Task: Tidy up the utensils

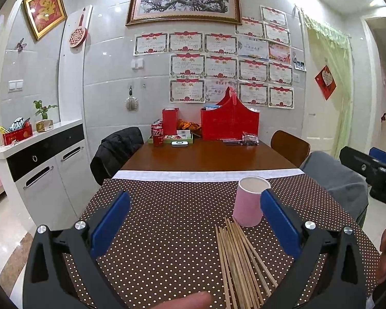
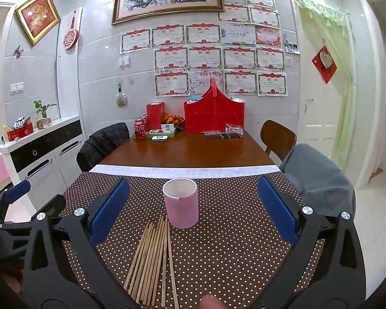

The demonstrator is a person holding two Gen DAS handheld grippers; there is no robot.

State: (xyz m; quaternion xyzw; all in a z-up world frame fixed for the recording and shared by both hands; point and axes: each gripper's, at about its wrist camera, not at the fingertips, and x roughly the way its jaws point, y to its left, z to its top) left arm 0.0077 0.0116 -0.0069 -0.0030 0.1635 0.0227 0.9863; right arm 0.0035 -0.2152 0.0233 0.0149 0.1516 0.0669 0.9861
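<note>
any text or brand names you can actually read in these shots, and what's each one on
"奖状": red heading on the award certificates taped to the wall.
Coca-Cola style white script: on the red cans at the table's far end, too blurred to spell out.
Certificate body text, framed red picture and red diamond sign: too small or blurred to read.
Pink cup, chopsticks: no text.

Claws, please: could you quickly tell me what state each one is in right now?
Left claw: open, holding nothing, above the chopsticks.
Right claw: open, holding nothing, facing the pink cup.
</note>
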